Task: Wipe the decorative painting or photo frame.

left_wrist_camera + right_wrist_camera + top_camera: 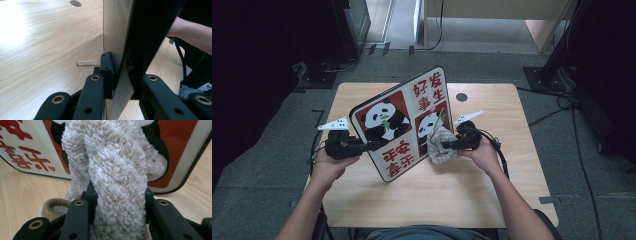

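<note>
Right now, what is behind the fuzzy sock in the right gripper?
The panda board stands behind the sock; red panels and characters show either side. The sock covers the panda picture's middle.

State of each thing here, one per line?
Panda board: tilted upright on the table, clamped at its edge.
Cloth: bunched, pressed against the board's face.
Left gripper: shut on the board.
Right gripper: shut on the cloth.

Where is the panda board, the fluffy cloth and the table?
Panda board [382, 120], high view, on the big panda picture.
Fluffy cloth [115, 170], right gripper view, on the twisted middle of it.
Table [452, 195], high view, on the bare wood near the person.
</note>
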Motion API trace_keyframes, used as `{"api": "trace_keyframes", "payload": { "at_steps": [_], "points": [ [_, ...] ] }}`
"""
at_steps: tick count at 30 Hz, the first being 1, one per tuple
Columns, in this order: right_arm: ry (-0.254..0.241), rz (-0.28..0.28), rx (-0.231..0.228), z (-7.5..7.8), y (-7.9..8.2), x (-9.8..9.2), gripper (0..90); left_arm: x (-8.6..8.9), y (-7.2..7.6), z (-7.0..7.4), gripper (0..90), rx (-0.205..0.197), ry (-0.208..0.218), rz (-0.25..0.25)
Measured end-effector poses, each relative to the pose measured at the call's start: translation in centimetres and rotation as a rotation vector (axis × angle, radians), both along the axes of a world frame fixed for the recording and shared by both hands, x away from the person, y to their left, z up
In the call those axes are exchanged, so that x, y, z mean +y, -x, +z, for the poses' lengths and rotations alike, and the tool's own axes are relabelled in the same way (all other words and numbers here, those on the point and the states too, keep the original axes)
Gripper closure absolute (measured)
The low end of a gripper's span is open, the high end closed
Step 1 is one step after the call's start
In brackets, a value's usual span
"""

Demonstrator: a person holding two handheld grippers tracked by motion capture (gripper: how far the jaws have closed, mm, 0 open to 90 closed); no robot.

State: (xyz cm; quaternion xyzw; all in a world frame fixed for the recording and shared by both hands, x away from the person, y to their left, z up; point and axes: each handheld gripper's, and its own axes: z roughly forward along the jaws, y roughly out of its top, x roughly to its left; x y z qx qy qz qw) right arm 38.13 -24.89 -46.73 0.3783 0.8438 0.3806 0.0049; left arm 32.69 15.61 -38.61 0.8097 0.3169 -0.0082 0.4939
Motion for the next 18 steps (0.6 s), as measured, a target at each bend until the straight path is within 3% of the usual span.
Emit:
{"api": "trace_keyframes", "payload": {
  "at_steps": [3, 9, 18],
  "points": [
    [0.03, 0.002, 0.024, -0.7, 0.1, -0.1, 64.3, 0.0, 0.0, 0.0, 79.6, 0.004, 0.003, 0.005],
    [0.022, 0.006, 0.044, -1.6, -0.1, -0.4, 64.4, 0.0, 0.0, 0.0, 79.5, 0.006, 0.007, 0.008],
    [0.028, 0.015, 0.053, -1.2, -0.1, -0.6, 64.5, 0.0, 0.0, 0.0, 79.6, 0.009, 0.002, 0.011]
  ]
}}
